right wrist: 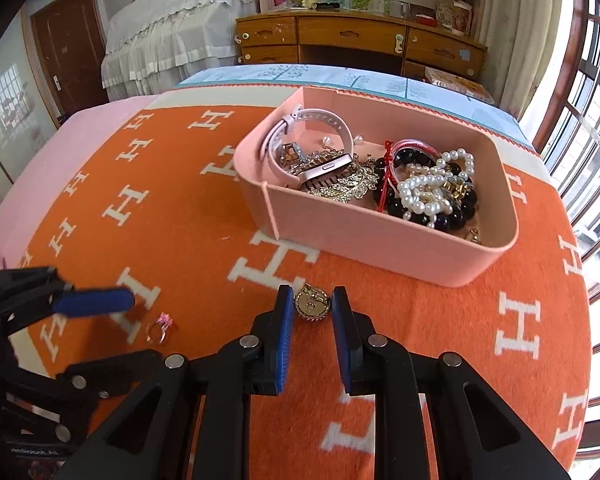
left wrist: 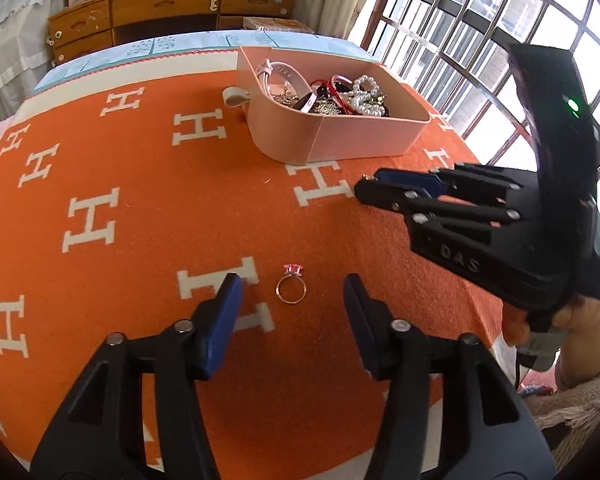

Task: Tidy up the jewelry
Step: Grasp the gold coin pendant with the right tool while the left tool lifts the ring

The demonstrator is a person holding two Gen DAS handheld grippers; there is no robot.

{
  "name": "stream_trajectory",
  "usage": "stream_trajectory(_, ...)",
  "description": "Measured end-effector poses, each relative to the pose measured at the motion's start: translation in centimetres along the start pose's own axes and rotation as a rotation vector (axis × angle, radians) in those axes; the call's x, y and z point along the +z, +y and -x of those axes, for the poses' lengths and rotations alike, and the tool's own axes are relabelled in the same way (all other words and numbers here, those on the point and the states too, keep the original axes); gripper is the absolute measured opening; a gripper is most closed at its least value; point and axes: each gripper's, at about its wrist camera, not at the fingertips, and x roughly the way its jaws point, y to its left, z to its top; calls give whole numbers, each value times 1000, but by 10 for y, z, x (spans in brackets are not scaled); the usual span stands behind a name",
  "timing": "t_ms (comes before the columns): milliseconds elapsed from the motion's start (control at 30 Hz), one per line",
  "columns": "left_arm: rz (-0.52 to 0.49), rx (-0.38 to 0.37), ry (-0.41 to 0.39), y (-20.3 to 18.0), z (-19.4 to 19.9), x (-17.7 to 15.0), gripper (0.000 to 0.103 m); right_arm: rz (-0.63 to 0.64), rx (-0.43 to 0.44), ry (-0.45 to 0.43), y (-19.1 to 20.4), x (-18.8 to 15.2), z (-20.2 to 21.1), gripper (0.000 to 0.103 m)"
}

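A ring with a pink stone (left wrist: 291, 288) lies on the orange blanket between the fingertips of my open left gripper (left wrist: 292, 286); it also shows in the right wrist view (right wrist: 160, 330). My right gripper (right wrist: 312, 306) has its blue pads on either side of a round gold pendant (right wrist: 313, 307), touching or nearly touching it. In the left wrist view the right gripper (left wrist: 370, 184) appears from the side. A pink box (right wrist: 380, 236) behind holds a pink watch (right wrist: 300, 136), pearl strands (right wrist: 432, 188), black beads and gold pieces.
The orange blanket with white H letters (left wrist: 140, 200) covers the table. A wooden dresser (right wrist: 360, 40) stands behind, windows (left wrist: 500, 40) on the right. A pale strap loop (left wrist: 234, 97) lies left of the box (left wrist: 340, 136).
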Motion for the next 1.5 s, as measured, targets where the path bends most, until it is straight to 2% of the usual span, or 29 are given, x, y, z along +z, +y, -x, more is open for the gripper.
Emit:
stream_trajectory(167, -15, 26, 6, -5, -6, 1, 49, -5, 28, -21, -2, -8, 15, 19)
stream_trajectory(267, -17, 51, 12, -7, -10, 3, 36, -10, 41, -36, -3, -11, 24, 19)
stream_trajectory(533, -63, 149, 22, -16, -18, 8, 26, -25, 65, -56, -6, -17, 36, 19)
stream_trajectory(600, -86, 186, 28, -21, -20, 9, 22, -32, 71, -58, -6, -18, 37, 19)
stream_trajectory(667, -97, 190, 33, -23, -21, 10, 13, -40, 77, -63, -7, -20, 40, 19)
stream_trajectory(767, -109, 203, 34, -26, -21, 10, 13, -49, 84, -73, -9, -23, 45, 19)
stream_trajectory(1033, -100, 180, 21, -32, -11, 10, 13, -57, 106, -112, -11, -26, 63, 19)
stream_trajectory(1233, -114, 157, -32, -46, 17, 38, 13, -57, 109, -156, -18, -15, 85, 19)
stream_trajectory(1500, -179, 166, -178, -71, 58, 116, 13, -113, 115, -256, -50, 35, 130, 19)
